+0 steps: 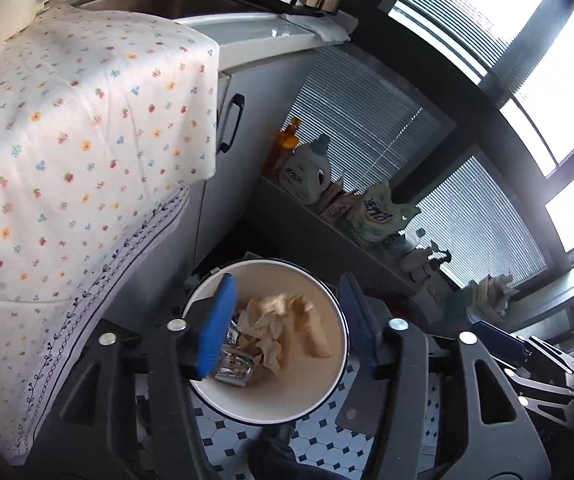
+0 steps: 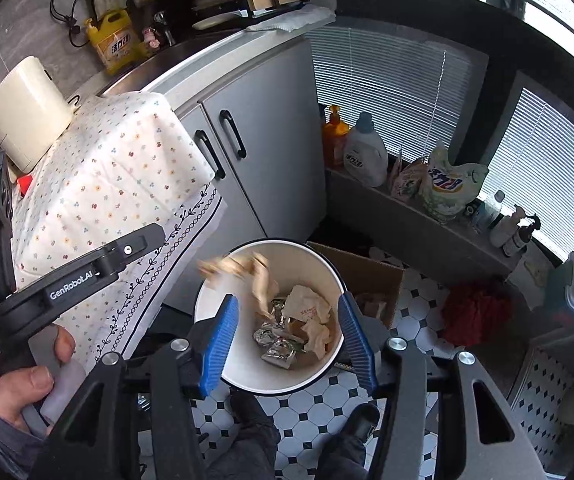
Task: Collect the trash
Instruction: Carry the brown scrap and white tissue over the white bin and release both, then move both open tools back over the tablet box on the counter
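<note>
A white round bin (image 1: 287, 276) (image 2: 303, 264) stands on the tiled floor beside the cloth-covered table. Crumpled brown paper (image 1: 275, 320) (image 2: 311, 308) and foil wrappers (image 1: 235, 364) (image 2: 275, 344) lie inside it. My left gripper (image 1: 287, 282) hangs over the bin, open, nothing between its blue pads. My right gripper (image 2: 287, 298) is also above the bin and open, with empty jaws. A blurred scrap of brown paper (image 2: 235, 268) is in the air over the bin's left rim. A hand (image 2: 27, 384) holds the left gripper's black body (image 2: 87, 272).
A table with a floral cloth (image 2: 119, 184) stands left of the bin, grey cabinets (image 2: 271, 140) behind. An open cardboard box (image 2: 367, 276) sits to the bin's right. Detergent bottles (image 2: 365, 152) line a ledge below the blinds. A red cloth (image 2: 475, 312) lies on the floor.
</note>
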`<state>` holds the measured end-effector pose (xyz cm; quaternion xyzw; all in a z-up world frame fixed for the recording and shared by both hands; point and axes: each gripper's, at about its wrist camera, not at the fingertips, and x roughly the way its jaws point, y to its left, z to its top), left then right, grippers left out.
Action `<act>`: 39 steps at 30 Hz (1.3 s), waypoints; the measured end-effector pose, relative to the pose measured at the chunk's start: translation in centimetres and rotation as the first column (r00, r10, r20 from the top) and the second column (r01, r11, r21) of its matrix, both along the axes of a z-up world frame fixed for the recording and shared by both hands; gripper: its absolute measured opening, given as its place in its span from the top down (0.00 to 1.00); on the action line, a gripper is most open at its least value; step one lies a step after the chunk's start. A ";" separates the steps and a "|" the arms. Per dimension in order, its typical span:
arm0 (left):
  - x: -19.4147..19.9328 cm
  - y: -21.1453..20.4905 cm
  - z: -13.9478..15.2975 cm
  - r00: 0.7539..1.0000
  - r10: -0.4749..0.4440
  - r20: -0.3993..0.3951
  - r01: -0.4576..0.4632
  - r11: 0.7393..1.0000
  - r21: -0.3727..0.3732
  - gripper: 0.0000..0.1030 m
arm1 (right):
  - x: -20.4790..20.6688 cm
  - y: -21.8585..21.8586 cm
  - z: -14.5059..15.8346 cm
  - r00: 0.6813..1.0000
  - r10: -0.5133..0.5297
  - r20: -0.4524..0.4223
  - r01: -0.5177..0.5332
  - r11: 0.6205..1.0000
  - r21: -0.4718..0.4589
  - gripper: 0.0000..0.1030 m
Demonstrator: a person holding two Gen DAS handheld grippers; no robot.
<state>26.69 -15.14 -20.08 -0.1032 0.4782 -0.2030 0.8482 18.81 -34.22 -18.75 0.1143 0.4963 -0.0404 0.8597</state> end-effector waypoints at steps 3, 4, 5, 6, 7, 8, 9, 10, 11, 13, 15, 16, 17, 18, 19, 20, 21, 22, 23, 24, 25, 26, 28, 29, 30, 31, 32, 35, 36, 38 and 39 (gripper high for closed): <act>0.5 1.4 1.1 0.999 0.033 0.026 -0.033 0.999 0.009 0.36 | 0.7 0.6 0.5 1.000 0.009 0.012 -0.009 1.000 -0.002 0.47; 0.6 2.1 1.7 0.998 0.049 0.040 -0.050 0.999 0.011 0.31 | 1.1 1.0 0.9 1.000 0.017 0.020 -0.017 1.000 -0.003 0.47; 0.7 3.0 2.4 0.996 0.069 0.058 -0.070 0.997 0.014 0.26 | 1.3 1.3 1.1 0.999 0.024 0.027 -0.024 1.000 -0.004 0.45; 0.8 3.8 3.1 0.994 0.086 0.072 -0.087 0.996 0.016 0.23 | 1.7 1.8 1.5 0.999 0.033 0.035 -0.032 0.999 -0.007 0.42; 0.9 4.7 3.8 0.991 0.103 0.090 -0.105 0.994 0.015 0.18 | 2.0 2.4 1.9 0.998 0.045 0.046 -0.044 0.999 -0.009 0.41; 0.9 5.9 4.6 0.986 0.124 0.110 -0.126 0.992 0.014 0.15 | 2.4 3.1 2.3 0.997 0.057 0.055 -0.057 0.998 -0.009 0.40; 0.9 6.8 5.3 0.982 0.140 0.124 -0.142 0.990 0.013 0.13 | 2.8 4.0 2.8 0.995 0.072 0.067 -0.072 0.997 -0.009 0.37; 0.9 7.9 6.0 0.978 0.159 0.139 -0.162 0.987 0.012 0.12 | 3.1 4.9 3.3 0.993 0.086 0.078 -0.086 0.996 -0.010 0.35; 0.8 9.0 6.5 0.973 0.174 0.151 -0.178 0.984 0.010 0.09 | 3.5 5.6 3.6 0.991 0.099 0.089 -0.098 0.995 -0.011 0.32; 0.7 11.6 8.0 0.959 0.219 0.182 -0.224 0.974 0.008 0.07 | 4.3 7.6 4.5 0.985 0.131 0.115 -0.131 0.991 -0.012 0.29; 0.6 14.0 9.2 0.943 0.260 0.208 -0.269 0.963 0.015 0.06 | 5.0 9.5 5.3 0.978 0.161 0.137 -0.160 0.987 -0.012 0.25; 0.5 15.1 9.7 0.935 0.280 0.218 -0.290 0.957 0.017 0.06 | 5.5 10.8 5.7 0.973 0.177 0.151 -0.178 0.984 -0.010 0.24; 0.4 16.3 10.1 0.926 0.301 0.226 -0.313 0.949 0.019 0.06 | 5.8 11.8 6.0 0.969 0.190 0.160 -0.192 0.981 -0.007 0.23; 0.3 17.8 10.5 0.915 0.329 0.234 -0.343 0.939 0.021 0.06 | 6.2 13.0 6.4 0.963 0.208 0.170 -0.211 0.978 -0.003 0.22; 0.3 19.0 10.8 0.906 0.350 0.238 -0.365 0.931 0.020 0.06 | 6.4 14.0 6.7 0.959 0.222 0.178 -0.226 0.974 -0.003 0.21; 0.2 20.5 11.1 0.893 0.379 0.244 -0.395 0.919 0.018 0.06 | 6.8 15.2 7.1 0.952 0.242 0.187 -0.245 0.969 -0.006 0.21; 0.0 21.7 11.1 0.884 0.398 0.247 -0.414 0.910 0.016 0.06 | 7.1 16.4 7.4 0.946 0.259 0.196 -0.262 0.965 -0.010 0.20; -0.1 22.9 11.2 0.873 0.420 0.248 -0.437 0.899 0.015 0.06 | 7.4 17.4 7.6 0.940 0.272 0.203 -0.275 0.961 -0.014 0.19; -0.2 24.4 11.3 0.860 0.447 0.248 -0.464 0.886 0.012 0.06 | 7.7 18.5 7.9 0.935 0.285 0.211 -0.288 0.958 -0.017 0.18; -0.4 25.5 11.3 0.850 0.465 0.247 -0.482 0.876 0.010 0.06 | 8.0 19.5 8.2 0.930 0.295 0.217 -0.298 0.954 -0.020 0.17; -0.6 26.7 11.4 0.841 0.481 0.246 -0.498 0.867 0.009 0.06 | 8.3 20.4 8.4 0.927 0.303 0.222 -0.306 0.952 -0.022 0.16; -0.7 28.1 11.4 0.831 0.498 0.246 -0.516 0.857 0.007 0.06 | 8.7 21.4 8.5 0.922 0.312 0.228 -0.314 0.949 -0.027 0.15; -0.8 30.2 11.5 0.815 0.524 0.248 -0.542 0.840 0.008 0.06 | 9.3 23.6 8.8 0.913 0.329 0.240 -0.330 0.943 -0.038 0.13; -1.0 31.4 11.4 0.805 0.539 0.247 -0.557 0.830 0.004 0.06 | 9.7 24.8 8.8 0.909 0.339 0.244 -0.339 0.940 -0.043 0.12; -1.1 32.3 11.4 0.799 0.548 0.246 -0.565 0.825 -0.002 0.06 | 9.7 25.7 8.9 0.905 0.346 0.248 -0.346 0.937 -0.046 0.12; -1.3 33.3 11.4 0.795 0.554 0.247 -0.570 0.822 -0.008 0.06 | 10.0 26.8 9.0 0.901 0.354 0.252 -0.352 0.934 -0.052 0.12; -1.4 34.4 11.4 0.790 0.561 0.248 -0.577 0.817 -0.008 0.06 | 10.1 27.7 9.0 0.899 0.357 0.254 -0.356 0.933 -0.054 0.12; -1.4 36.7 11.3 0.777 0.580 0.246 -0.598 0.801 -0.002 0.06 | 10.5 30.1 9.3 0.890 0.371 0.265 -0.371 0.927 -0.052 0.08; -1.5 37.3 11.3 0.771 0.588 0.244 -0.605 0.796 -0.004 0.06 | 10.6 31.0 9.4 0.884 0.383 0.268 -0.382 0.922 -0.058 0.08; -1.8 38.6 11.3 0.759 0.605 0.241 -0.621 0.784 -0.013 0.06 | 10.8 32.3 9.5 0.874 0.406 0.267 -0.403 0.913 -0.071 0.08; -1.7 39.0 11.3 0.755 0.611 0.239 -0.626 0.779 -0.015 0.06 | 10.9 33.0 9.6 0.870 0.415 0.265 -0.410 0.909 -0.076 0.08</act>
